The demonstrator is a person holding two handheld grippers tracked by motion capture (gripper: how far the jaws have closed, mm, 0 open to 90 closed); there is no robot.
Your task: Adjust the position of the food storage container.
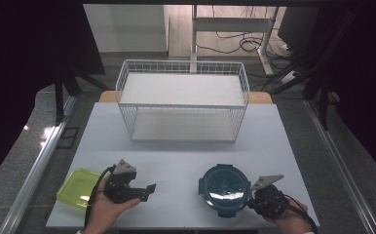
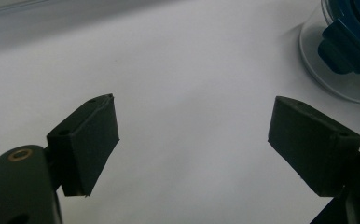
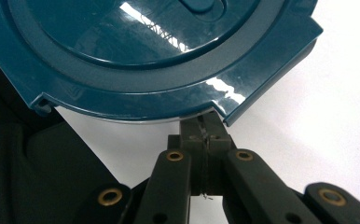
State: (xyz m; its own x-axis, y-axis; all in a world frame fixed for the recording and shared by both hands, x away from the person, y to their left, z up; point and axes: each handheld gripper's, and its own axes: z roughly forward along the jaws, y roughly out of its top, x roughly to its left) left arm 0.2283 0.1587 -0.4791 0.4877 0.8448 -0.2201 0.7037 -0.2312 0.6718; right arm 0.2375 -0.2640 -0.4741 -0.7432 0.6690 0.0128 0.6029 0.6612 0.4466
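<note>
A white 2-tier wire rack stands beyond a yellow-green tray.

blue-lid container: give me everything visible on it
Round container with a glossy dark-blue plastic lid, raised centre and side latch tabs, over a clear body. It sits upright, lid on, at the table's front right. The right gripper, jaws together, meets its rim under the lid edge; whether it pinches anything I cannot tell. Nothing else touches it.

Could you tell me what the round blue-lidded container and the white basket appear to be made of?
The container's lid looks like glossy teal plastic, with sharp highlights and moulded ridges; its clear wall seems transparent plastic, possibly glass. The basket appears to be white-coated metal wire, judging by its thin grid.
</note>
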